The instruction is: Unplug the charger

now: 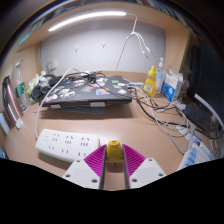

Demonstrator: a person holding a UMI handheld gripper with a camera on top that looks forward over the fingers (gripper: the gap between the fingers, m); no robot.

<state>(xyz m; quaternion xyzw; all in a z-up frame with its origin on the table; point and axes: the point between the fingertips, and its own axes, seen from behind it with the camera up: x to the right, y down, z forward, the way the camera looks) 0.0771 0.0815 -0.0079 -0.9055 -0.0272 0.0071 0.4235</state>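
Observation:
My gripper [116,149] is shut on a small yellow charger [116,154], with both magenta pads [97,160] pressing its sides. The charger sits just to the right of a white power strip [64,146] that lies flat on the wooden desk [130,122]. The charger is apart from the strip and not in any of its sockets. I cannot see the charger's prongs or its cable.
A closed dark laptop [85,92] lies beyond the strip with white cables [60,85] draped over it. A yellow bottle [151,78] and a blue-white carton [170,85] stand at the right, with dark cables [165,115] in front of them. A wall stands behind the desk.

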